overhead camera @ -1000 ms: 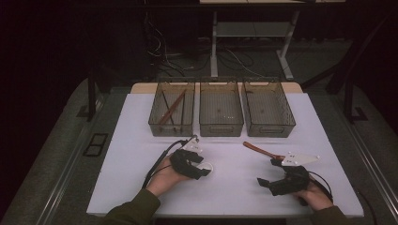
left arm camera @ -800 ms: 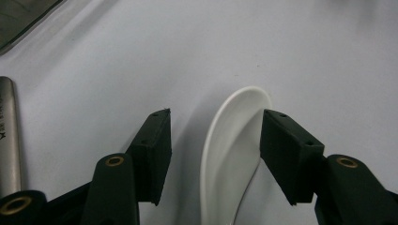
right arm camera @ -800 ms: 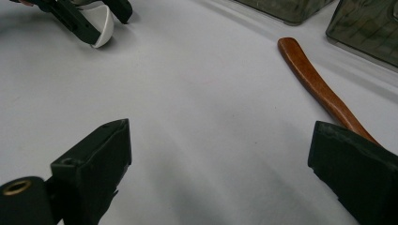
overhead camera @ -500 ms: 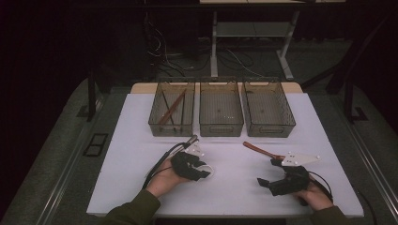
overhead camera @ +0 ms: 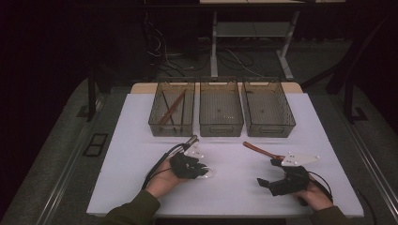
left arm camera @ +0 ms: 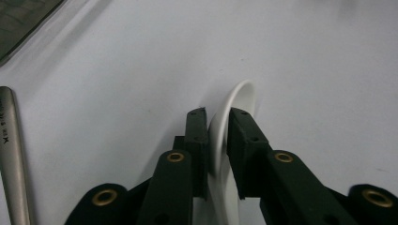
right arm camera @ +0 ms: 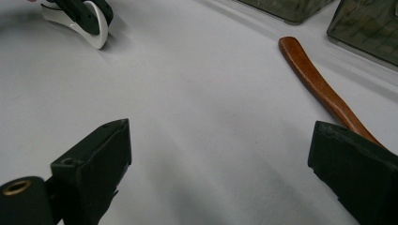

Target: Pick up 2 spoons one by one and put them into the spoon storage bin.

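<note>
A white spoon (left arm camera: 234,110) lies on the white surface (overhead camera: 131,154) in front of the bins, and its thin edge is seen standing between the jaws of the left claw (left arm camera: 218,119). These jaws have just been closing; a narrow gap seems to remain on one side, so whether the pads already press on the spoon cannot be told. From its look the spoon is judged to be light, stiff, smooth plastic, likely to slip or twist if pinched at the rim of the bowl. A hold across the flat of the handle near the bowl is judged safer than one on the curved edge.

The right claw (right arm camera: 218,154) is held wide open above the surface with nothing between its jaws; a wooden utensil (right arm camera: 319,86) lies just beside its right jaw. A metal handle (left arm camera: 11,150) is seen lying near the left claw.

Three clear bins are set side by side at the far edge. In the left bin (overhead camera: 172,108) long sticks of wood are leaned aslant. The middle bin (overhead camera: 220,108) and the right bin (overhead camera: 268,108) appear bare, though small things in them could not be made out.
</note>
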Tool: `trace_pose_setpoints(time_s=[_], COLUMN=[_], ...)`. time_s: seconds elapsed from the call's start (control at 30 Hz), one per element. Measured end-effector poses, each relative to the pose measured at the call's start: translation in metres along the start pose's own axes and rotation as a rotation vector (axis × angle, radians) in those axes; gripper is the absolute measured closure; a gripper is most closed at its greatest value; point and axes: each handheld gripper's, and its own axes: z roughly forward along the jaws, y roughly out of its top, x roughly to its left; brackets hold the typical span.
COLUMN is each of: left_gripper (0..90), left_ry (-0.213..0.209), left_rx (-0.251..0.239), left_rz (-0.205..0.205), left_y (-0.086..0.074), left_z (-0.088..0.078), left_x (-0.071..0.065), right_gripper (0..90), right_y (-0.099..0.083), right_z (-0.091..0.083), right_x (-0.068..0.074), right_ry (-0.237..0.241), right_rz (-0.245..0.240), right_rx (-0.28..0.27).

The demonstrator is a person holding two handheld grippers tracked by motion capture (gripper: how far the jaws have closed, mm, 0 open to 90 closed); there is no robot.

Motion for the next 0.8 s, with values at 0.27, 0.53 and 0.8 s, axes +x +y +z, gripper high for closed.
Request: trace_pose_setpoints(time_s=[0.27, 0.53, 0.8], left_gripper=[81.4, 81.8, 81.9], left_ry=[0.004, 0.005, -0.028], left_rx=[-0.001, -0.010, -0.065], left_rz=[0.011, 0.002, -0.016], left_y=[0.0004, 0.0008, 0.0019], left_z=[-0.0020, -0.0033, -0.0105], left_x=[-0.0017, -0.0011, 0.0016], right_gripper=[6.2, 6.2, 6.2], right_y=[0.0010, -0.0014, -0.0012], right_z=[-0.0005, -0.0030, -0.0027], right_x=[0.0029, 0.0040, -0.0037], right_ry=[0.013, 0.011, -0.013], right_rz=[0.004, 0.013, 0.009], right_rx=[-0.015, -0.007, -0.023])
